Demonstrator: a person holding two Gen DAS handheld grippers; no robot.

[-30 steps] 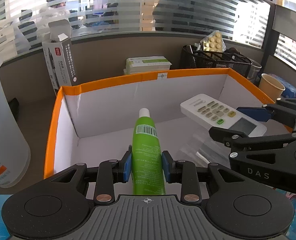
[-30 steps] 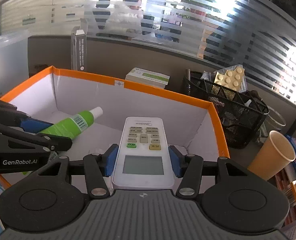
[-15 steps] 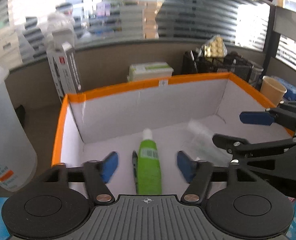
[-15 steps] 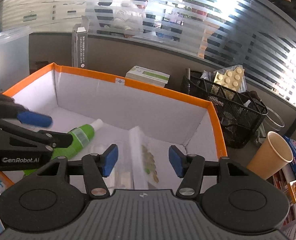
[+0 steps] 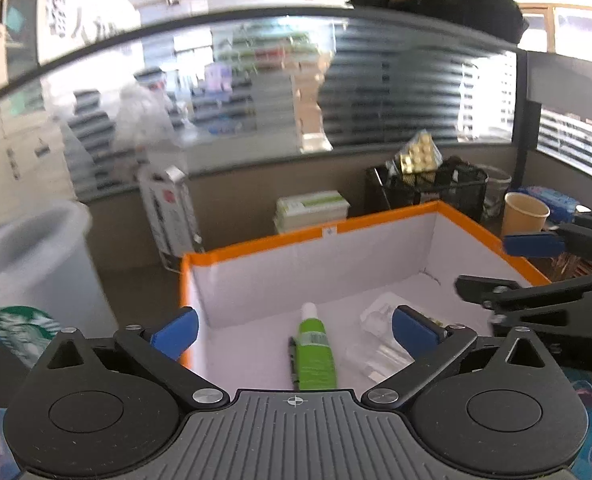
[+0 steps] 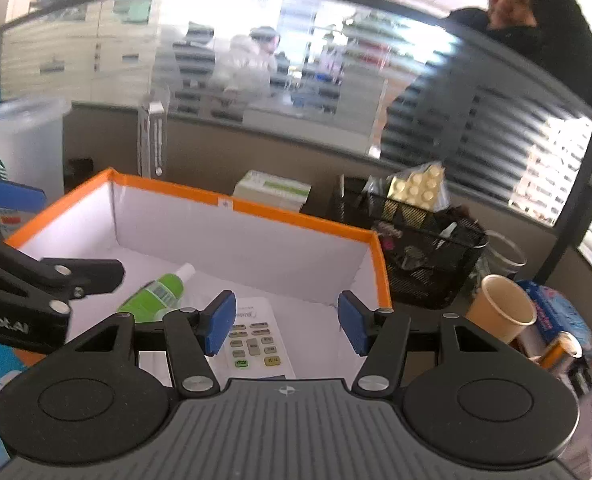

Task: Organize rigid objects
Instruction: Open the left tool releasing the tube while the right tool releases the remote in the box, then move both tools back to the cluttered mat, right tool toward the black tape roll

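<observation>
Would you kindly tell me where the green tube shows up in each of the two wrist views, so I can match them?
Left wrist view: the green tube lies low in the centre, on the box floor, cap pointing away, between the open fingers of the left hand-held gripper.
Right wrist view: the tube lies left of centre, cap pointing up and right.
Shared landmark: the orange-rimmed box that holds it.

box [image 6: 304,220]: orange rim, white inside | tube [image 5: 315,354]: green, white cap | remote [image 6: 255,340]: white | cup [image 6: 500,308]: tan
</observation>
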